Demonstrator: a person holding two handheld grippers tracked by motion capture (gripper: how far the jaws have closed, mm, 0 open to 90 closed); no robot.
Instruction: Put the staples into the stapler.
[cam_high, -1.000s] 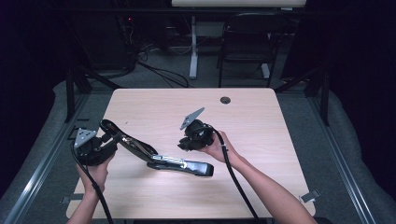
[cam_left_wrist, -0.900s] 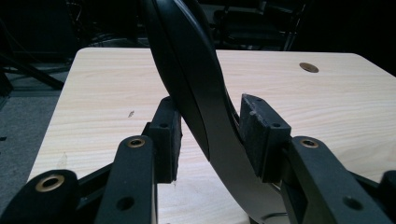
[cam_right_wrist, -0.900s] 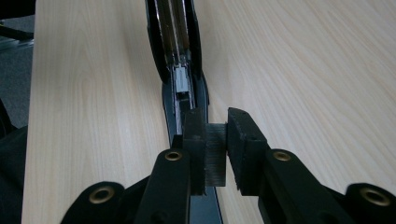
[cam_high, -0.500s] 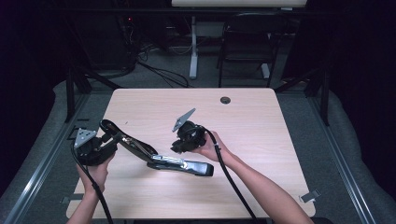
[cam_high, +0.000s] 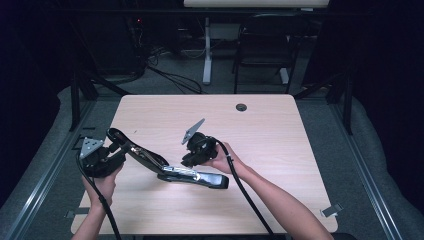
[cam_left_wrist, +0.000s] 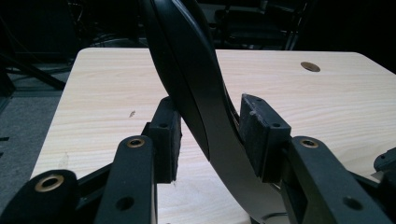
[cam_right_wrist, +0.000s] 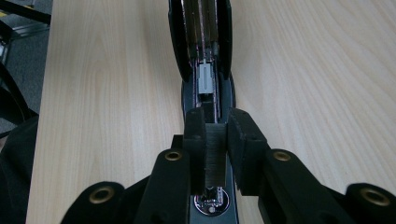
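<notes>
With the stapler (cam_high: 192, 175) swung open, the left gripper (cam_left_wrist: 210, 135) clamps its lid (cam_left_wrist: 196, 93) while the right gripper (cam_right_wrist: 215, 140), pinching a staple strip (cam_right_wrist: 215, 158), hovers over the unloaded channel (cam_right_wrist: 205, 51).

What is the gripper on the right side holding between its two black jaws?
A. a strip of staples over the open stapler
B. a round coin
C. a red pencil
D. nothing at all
A: in the right gripper view, the right gripper pinches a grey ridged strip of staples just above the open stapler, whose lid the left gripper holds swung up.
</notes>
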